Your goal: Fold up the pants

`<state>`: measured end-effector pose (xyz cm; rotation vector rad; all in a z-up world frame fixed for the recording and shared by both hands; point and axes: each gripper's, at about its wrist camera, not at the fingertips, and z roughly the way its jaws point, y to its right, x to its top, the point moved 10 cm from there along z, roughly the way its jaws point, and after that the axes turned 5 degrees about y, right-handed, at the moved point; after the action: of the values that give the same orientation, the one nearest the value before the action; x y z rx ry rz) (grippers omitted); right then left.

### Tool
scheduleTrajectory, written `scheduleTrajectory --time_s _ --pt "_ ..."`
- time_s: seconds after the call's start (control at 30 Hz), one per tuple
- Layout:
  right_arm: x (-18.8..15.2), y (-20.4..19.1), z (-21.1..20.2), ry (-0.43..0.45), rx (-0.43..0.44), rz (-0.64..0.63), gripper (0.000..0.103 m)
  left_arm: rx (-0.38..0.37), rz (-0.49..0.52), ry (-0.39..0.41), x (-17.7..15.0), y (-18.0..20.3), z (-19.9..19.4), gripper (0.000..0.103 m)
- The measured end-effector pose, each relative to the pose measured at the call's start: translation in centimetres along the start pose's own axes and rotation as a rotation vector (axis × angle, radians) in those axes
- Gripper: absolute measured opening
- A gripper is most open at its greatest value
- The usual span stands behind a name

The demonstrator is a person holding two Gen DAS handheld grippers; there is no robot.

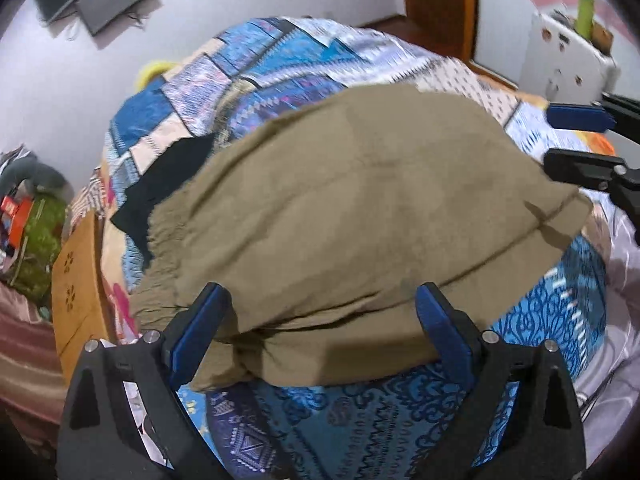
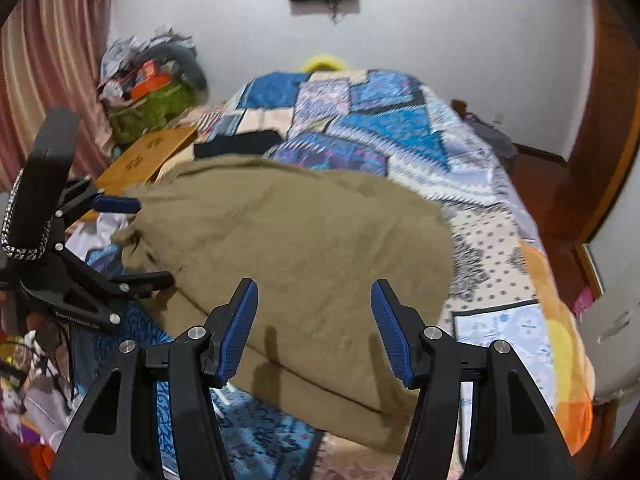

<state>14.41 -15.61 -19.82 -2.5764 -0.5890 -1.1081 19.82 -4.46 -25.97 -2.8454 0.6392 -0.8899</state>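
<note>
I have the olive pants lying on the patchwork bedspread, already doubled into a broad slab — the gathered waistband sits at the left end, beside a small black garment, and the layered edges face me along the near side. My left gripper hovers over that near edge with its jaws spread wide, grasping nothing. My right gripper hangs the same way over the right half of the cloth, released, its blue pads clear of the fabric.

I judge I'm between folds: one fold is laid, and the next is not yet gripped. The next move calls for both claws to drop onto one end of the slab, pinch every layer together — not just the top one — and carry it across to the other end.
</note>
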Motion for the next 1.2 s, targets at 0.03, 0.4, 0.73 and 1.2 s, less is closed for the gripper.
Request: scheduleTrajectory --time_s 0.03,0.4,0.73,1.2 --pt "-0.2 -0.4 0.3 -0.010 0.006 -0.007 0.055 -0.002 0.011 -0.004 -0.1 0.2 0.2 0.097" --pt "-1.3 -3.1 3.0 -0.073 0.050 -0.068 0.055 -0.060 -0.116 0.019 2.0 -1.2 0.9 0.088" --pt "-0.9 -3.7 4.1 -0.057 0.071 -0.085 0.014 -0.089 -0.103 0.030 1.5 -0.1 0.1 0.086" --pt "-0.1 -3.7 0.6 0.007 0.106 -0.056 0.007 0.043 0.009 0.130 1.7 0.4 -2.9 0.015"
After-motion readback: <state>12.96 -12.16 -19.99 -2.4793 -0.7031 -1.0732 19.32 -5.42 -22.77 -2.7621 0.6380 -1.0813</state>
